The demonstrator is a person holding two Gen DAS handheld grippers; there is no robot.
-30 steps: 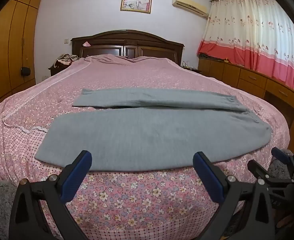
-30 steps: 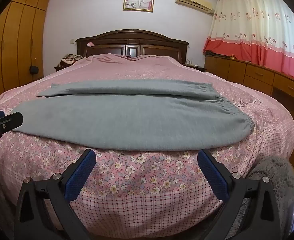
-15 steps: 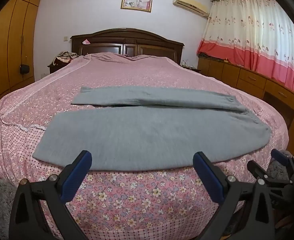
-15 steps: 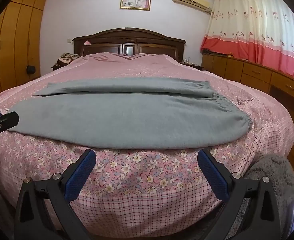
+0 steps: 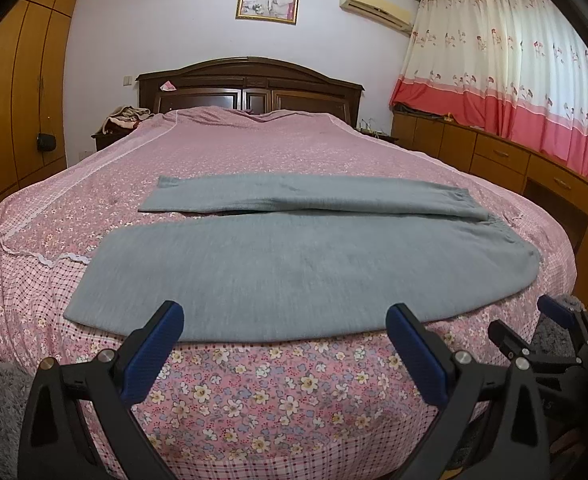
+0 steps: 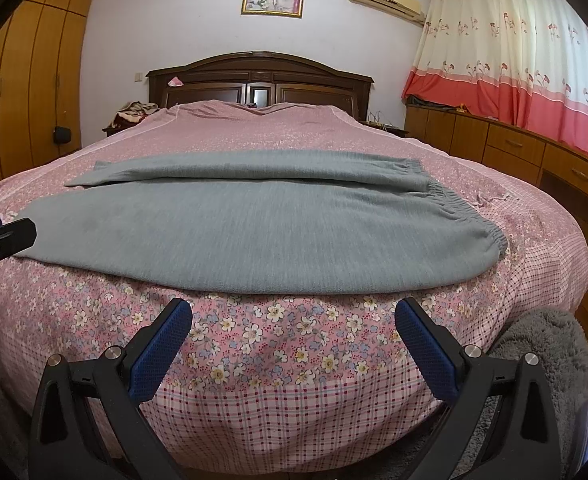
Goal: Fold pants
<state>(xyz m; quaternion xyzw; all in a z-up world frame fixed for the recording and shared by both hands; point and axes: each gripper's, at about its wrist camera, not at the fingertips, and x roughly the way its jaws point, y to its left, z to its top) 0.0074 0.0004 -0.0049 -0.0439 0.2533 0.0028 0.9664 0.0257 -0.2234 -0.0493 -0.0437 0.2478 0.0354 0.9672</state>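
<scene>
The left gripper (image 5: 284,330) and right gripper (image 6: 294,326) hover at the foot of the bed (image 6: 278,344), jaws spread wide, gripping nothing. Just beyond them, the grey pants (image 5: 294,264) lie flat across the floral bedspread, legs side by side, elastic waistband (image 6: 459,204) to the right. The dark headboard (image 5: 250,88) stands farthest.

Grey pants (image 6: 254,232) lie flat across the floral bedspread (image 6: 278,344); right gripper (image 6: 294,320) jaws spread, empty.
</scene>
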